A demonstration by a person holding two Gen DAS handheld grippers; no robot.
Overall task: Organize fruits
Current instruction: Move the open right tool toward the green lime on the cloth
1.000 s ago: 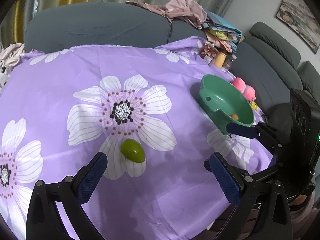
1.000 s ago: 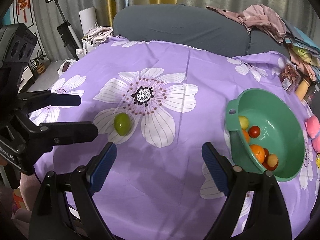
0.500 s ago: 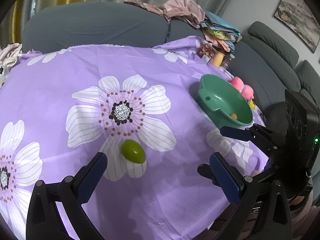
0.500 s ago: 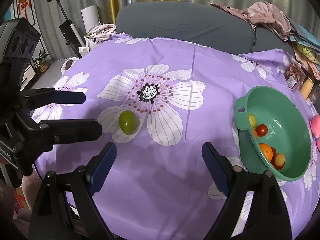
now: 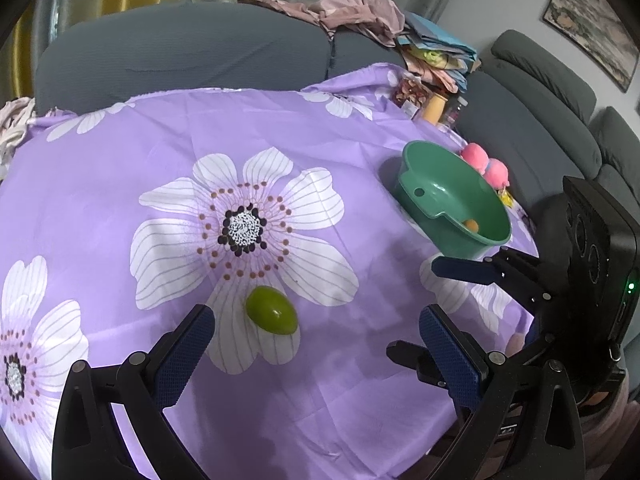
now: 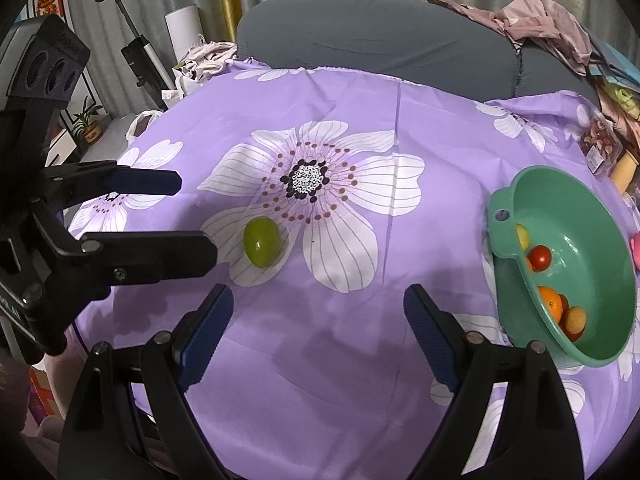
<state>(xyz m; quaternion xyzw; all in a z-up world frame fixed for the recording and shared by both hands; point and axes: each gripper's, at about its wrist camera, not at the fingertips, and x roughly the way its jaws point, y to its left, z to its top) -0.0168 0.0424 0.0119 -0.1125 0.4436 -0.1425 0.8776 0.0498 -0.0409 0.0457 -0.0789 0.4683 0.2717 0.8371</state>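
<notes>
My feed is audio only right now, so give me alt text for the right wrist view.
A green fruit lies alone on the purple flowered cloth, beyond the open right gripper. The left gripper, also open, reaches in beside it. A green bowl at right holds several fruits.

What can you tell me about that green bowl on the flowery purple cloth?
The green plastic bowl looks smooth and deep, with a flat tab handle pierced by a hole and a pouring notch in its rim. It sits upright on the purple flowered cloth near the table's edge. Inside lie several small fruits: a red one, orange ones and yellowish ones. Neither gripper touches it; pink plush toys sit right behind it.
</notes>
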